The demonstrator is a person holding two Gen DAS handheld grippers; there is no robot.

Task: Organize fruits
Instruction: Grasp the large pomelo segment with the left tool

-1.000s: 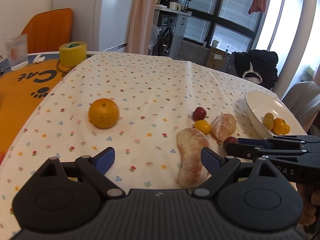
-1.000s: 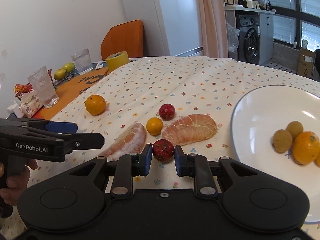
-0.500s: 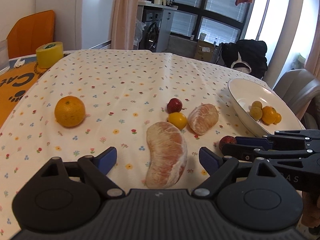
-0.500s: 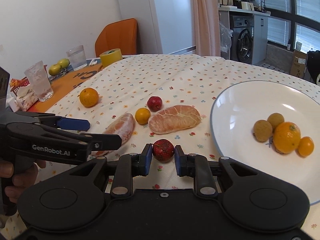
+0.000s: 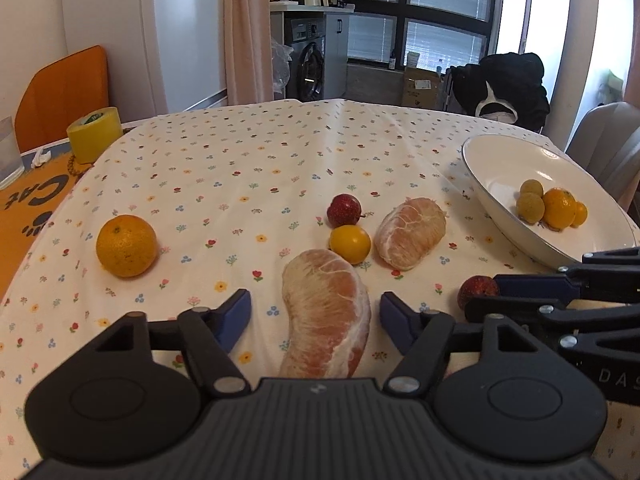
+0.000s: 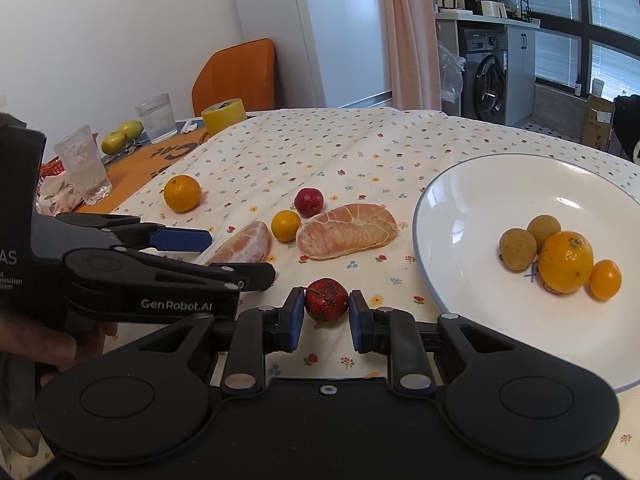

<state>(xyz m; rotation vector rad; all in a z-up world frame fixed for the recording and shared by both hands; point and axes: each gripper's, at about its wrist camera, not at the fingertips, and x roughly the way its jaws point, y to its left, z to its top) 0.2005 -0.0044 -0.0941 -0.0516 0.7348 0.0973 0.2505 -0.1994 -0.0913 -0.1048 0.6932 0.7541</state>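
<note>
Right claw [image 6: 323, 312] pinched red fruit [image 6: 326, 300] just above table [image 6: 320, 148], beside plate [image 6: 460, 208]; best lifted over rim gently. Left claw [image 5: 314, 314] spread around pomelo segment [image 5: 326, 304].

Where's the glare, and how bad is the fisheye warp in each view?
Left wrist view: windows at top right are blown out, the plate rim shines, black corners, and the table edge bows. Right wrist view: bright streaks on the plate; the wall and curtain lean, corners dark. Both views are sharp on the fruit; the red fruit between the right gripper fingers is crisp.
</note>
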